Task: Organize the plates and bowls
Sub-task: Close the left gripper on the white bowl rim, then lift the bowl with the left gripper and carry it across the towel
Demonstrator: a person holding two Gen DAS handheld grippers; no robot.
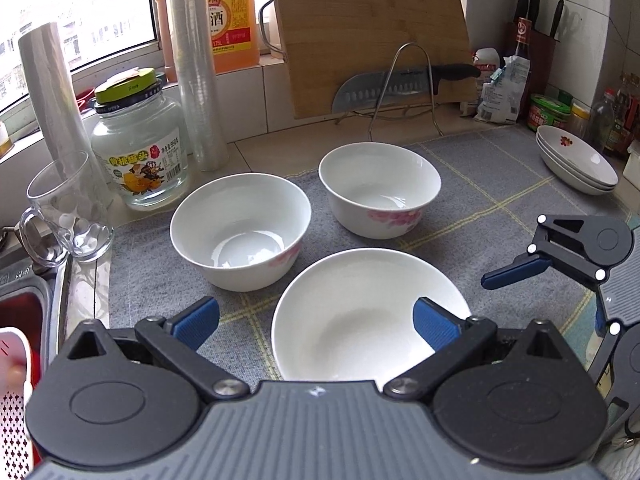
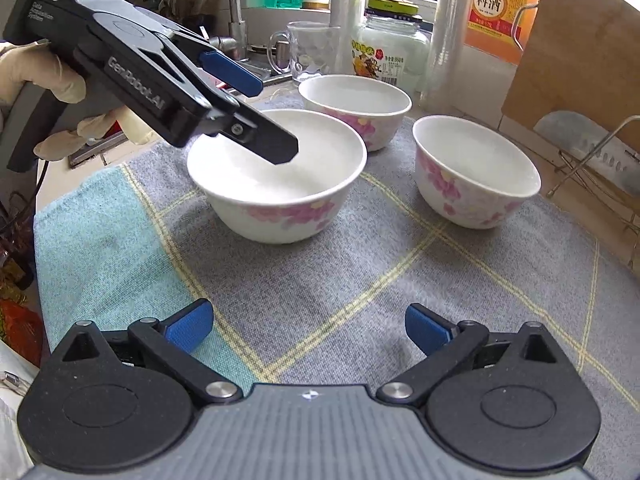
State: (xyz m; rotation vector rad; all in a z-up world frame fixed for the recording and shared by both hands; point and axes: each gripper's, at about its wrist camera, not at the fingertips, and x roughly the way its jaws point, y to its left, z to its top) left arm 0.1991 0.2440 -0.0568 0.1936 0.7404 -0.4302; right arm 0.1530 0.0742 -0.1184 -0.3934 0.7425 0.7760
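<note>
I'm looking at three white ceramic bowls with pink flower prints, all sitting upright and apart on the grey checked cloth [image 1: 500, 208]: the nearest bowl [image 1: 370, 316], a left bowl [image 1: 240, 230] and a far bowl [image 1: 380, 188]. A stack of white shallow plates with a red motif [image 1: 576, 158] is sitting well apart at the back right, off the cloth edge. My left gripper [image 1: 316, 320] is hovering over the nearest bowl, jaws spread wide, holding nothing; in the right wrist view one finger is hanging over that bowl's opening, the other outside the rim on its far side. My right gripper [image 2: 308, 326] is waiting low over bare cloth, jaws also wide and empty. I'm judging this as lining up a rim pinch for nesting the bowls. Risks: glazed rim is slick and thin, so a shallow bite could be letting it slip and tilt; closing off-centre could be dragging the bowl into the left bowl. The clear glass mug [image 1: 70, 212] and glass jar with green lid [image 1: 140, 148] are standing near the left bowl, so a wide swing leftward could be clipping them. Cloth could bunch if the bowl gets pushed.
</note>
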